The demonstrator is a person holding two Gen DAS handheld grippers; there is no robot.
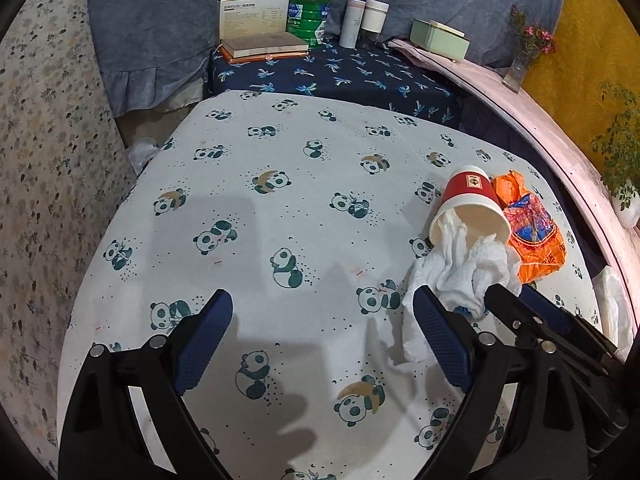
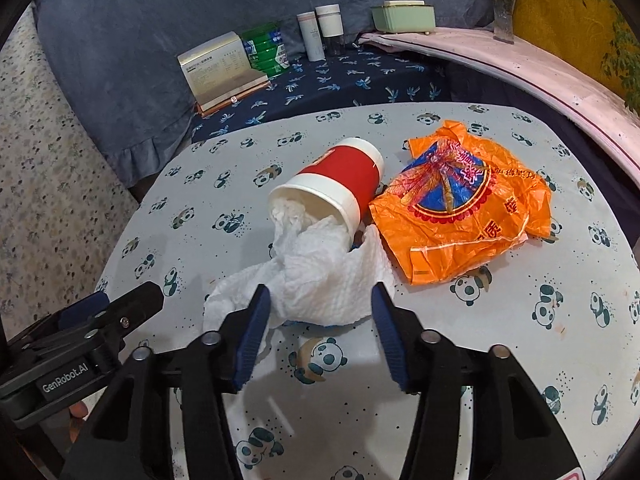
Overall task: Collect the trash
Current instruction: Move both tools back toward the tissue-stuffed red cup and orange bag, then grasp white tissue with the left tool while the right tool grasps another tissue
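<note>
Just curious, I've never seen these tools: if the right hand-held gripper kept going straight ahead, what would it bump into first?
Most likely the crumpled white paper towel spilling from the tipped red cup. It already lies between the right hand-held gripper fingers, though depth is hard to judge.

Paper cup (image 2: 340, 188): smooth paper, matt red band, white rim, centre of frame.
Paper towel (image 2: 316, 276): white, embossed, crumpled, soft matt.
Plastic bag (image 2: 460, 204): thin orange film, glossy, creased, right of centre.
Tablecloth (image 1: 260, 240): matt woven cloth, panda print.
Left gripper (image 1: 322, 340): black matt plastic, blue ribbed pads, bright metal pins.
Green can (image 1: 308, 20): glossy, upper centre.
Blue drape (image 1: 160, 20): soft napped cloth, upper left.
</note>
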